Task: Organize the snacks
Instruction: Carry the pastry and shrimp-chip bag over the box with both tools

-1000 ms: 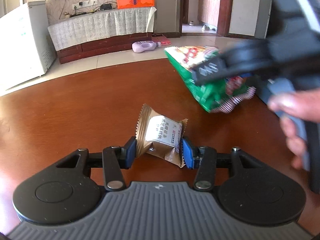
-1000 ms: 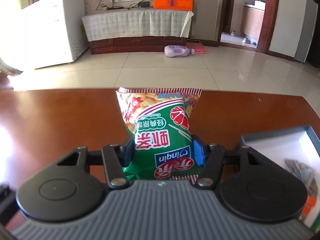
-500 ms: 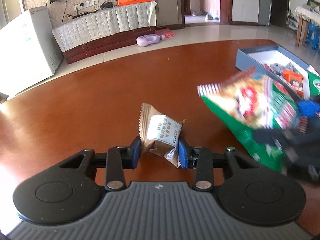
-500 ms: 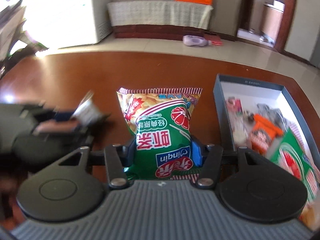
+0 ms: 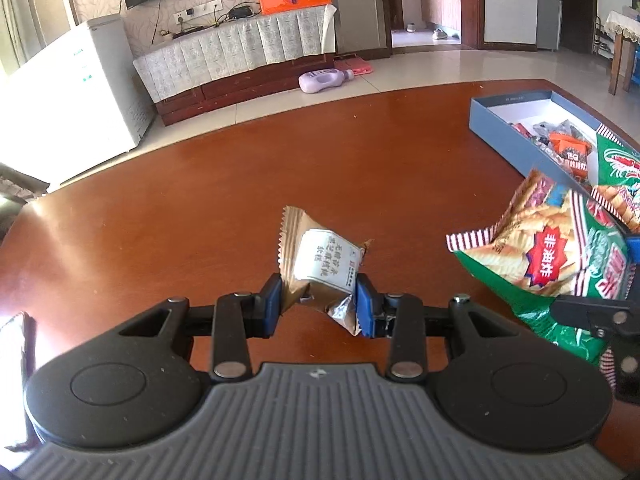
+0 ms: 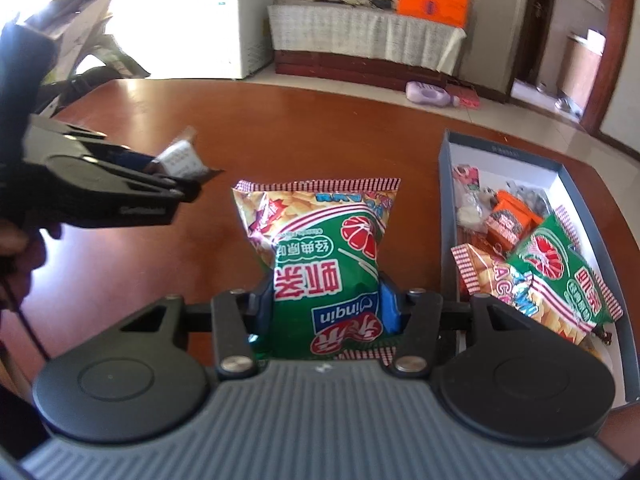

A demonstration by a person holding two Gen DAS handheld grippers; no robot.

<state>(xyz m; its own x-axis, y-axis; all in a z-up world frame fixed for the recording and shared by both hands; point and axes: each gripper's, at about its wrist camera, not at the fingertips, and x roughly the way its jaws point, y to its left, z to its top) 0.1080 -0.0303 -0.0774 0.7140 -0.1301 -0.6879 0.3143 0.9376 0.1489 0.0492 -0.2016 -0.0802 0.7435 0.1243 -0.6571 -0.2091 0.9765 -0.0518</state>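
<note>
So the left gripper (image 5: 318,304) is pinching a small brown snack packet (image 5: 318,266), while the right gripper (image 6: 326,306), jaws closing, squeezes a green chip bag (image 6: 324,264) beside the box (image 6: 448,200) at the table's (image 5: 200,208) right edge.

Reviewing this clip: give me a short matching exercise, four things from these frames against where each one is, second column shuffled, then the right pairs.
Things:
1. brown snack packet
2. green chip bag
3. orange packet
4. purple bottle

Places:
A. lying on the tiled floor
B. inside the blue box
C. between the left gripper pads
D. between the right gripper pads

Pairs: 1-C, 2-D, 3-B, 4-A
</note>
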